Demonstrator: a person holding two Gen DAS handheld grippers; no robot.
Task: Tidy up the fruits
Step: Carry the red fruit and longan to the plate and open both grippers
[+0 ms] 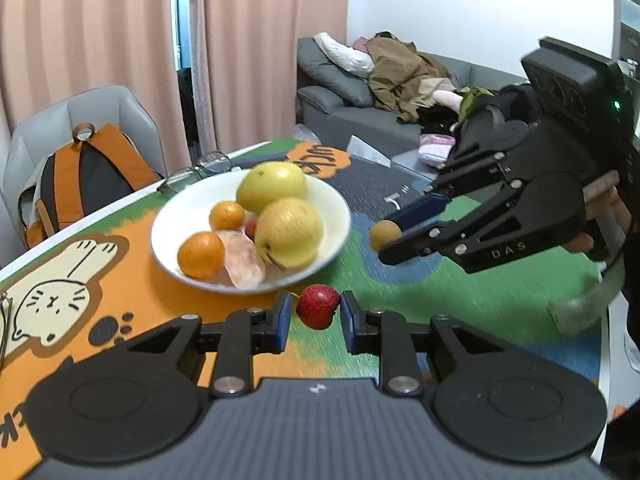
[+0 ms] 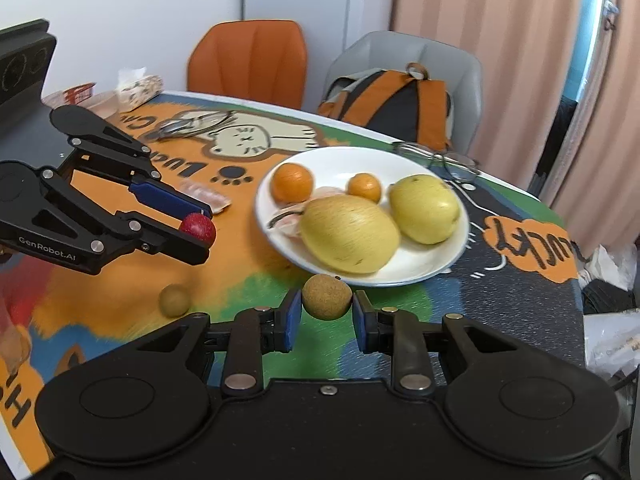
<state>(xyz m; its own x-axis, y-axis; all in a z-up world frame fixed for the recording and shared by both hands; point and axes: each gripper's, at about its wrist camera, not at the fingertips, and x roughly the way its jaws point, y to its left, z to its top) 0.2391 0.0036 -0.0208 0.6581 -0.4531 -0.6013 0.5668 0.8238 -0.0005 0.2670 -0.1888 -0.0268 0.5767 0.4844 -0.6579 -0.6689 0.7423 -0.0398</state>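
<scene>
Left gripper (image 1: pixel 315 316) clamped on small red fruit (image 1: pixel 318 306); right gripper (image 2: pixel 327 316) clamped on round tan fruit (image 2: pixel 327 297). Both just short of white bowl (image 2: pixel 440 264), already loaded with pears and oranges. Still loose on mat: one greenish fruit (image 2: pixel 175 300).
</scene>
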